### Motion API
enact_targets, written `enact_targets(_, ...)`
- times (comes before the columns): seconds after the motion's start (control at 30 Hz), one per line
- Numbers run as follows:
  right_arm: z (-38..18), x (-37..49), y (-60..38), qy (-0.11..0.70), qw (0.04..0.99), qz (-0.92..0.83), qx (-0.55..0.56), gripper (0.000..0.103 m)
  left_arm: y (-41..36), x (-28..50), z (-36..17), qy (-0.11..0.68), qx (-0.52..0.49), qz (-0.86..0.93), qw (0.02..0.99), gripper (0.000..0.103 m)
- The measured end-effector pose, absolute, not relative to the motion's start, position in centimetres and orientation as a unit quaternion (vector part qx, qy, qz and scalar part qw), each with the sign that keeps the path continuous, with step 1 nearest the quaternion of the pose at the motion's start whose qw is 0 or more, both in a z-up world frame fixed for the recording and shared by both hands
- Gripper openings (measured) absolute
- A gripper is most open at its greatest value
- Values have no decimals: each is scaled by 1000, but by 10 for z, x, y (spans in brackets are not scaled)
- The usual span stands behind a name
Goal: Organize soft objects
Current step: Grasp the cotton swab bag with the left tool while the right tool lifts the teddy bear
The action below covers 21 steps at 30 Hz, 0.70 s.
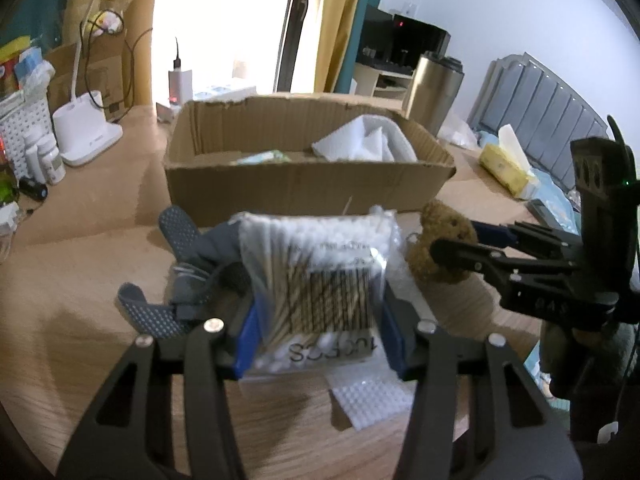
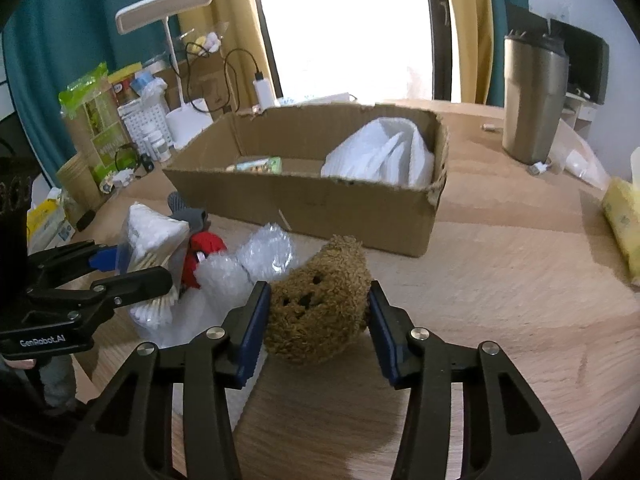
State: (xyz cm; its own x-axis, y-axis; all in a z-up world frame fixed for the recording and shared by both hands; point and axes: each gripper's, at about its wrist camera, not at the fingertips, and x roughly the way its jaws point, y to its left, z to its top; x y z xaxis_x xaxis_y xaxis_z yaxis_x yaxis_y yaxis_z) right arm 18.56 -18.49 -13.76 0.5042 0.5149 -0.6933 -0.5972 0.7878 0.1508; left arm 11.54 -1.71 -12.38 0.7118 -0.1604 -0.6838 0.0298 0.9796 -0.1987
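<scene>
My left gripper [image 1: 318, 328] is shut on a clear bag of cotton swabs [image 1: 320, 276], held above the wooden table; the bag also shows in the right wrist view [image 2: 150, 256]. My right gripper [image 2: 316, 320] is closed around a brown plush bear [image 2: 316, 300]; its pads touch both sides. The bear also shows in the left wrist view [image 1: 440, 244], between the right gripper's fingers [image 1: 472, 256]. A cardboard box [image 2: 352, 208] stands beyond both and holds white foam sheets [image 2: 384, 160] and a small green packet [image 2: 260, 165]. Grey socks [image 1: 180, 248], bubble wrap [image 2: 256, 260] and a red toy [image 2: 204, 252] lie on the table.
A steel tumbler [image 2: 534, 100] stands at the far right, a yellow tissue pack [image 1: 506, 164] beside the box. A white desk lamp [image 1: 86, 132], a white basket [image 2: 144, 120], bottles and packets crowd the left. A white dotted pad [image 1: 368, 400] lies under the left gripper.
</scene>
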Motion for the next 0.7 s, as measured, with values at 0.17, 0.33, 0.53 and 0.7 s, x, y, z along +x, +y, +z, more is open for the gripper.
enact_targets(0.17, -126, 184, -189, 366, 873, 319, -51, 50, -13, 112, -113, 364, -85, -48, 926, 52)
enact_targets(0.33, -115, 184, -194, 353, 880, 315, -48, 50, -6, 112, -106, 358, -90, -40, 929, 52)
enact_targets(0.53, -102, 186, -198, 337, 888, 310, -45, 50, 4, 112, -94, 344, -91, -31, 934, 52)
enact_targets(0.7, -92, 187, -197, 327, 892, 309, -45, 50, 12, 114, -86, 335, -93, -29, 937, 52)
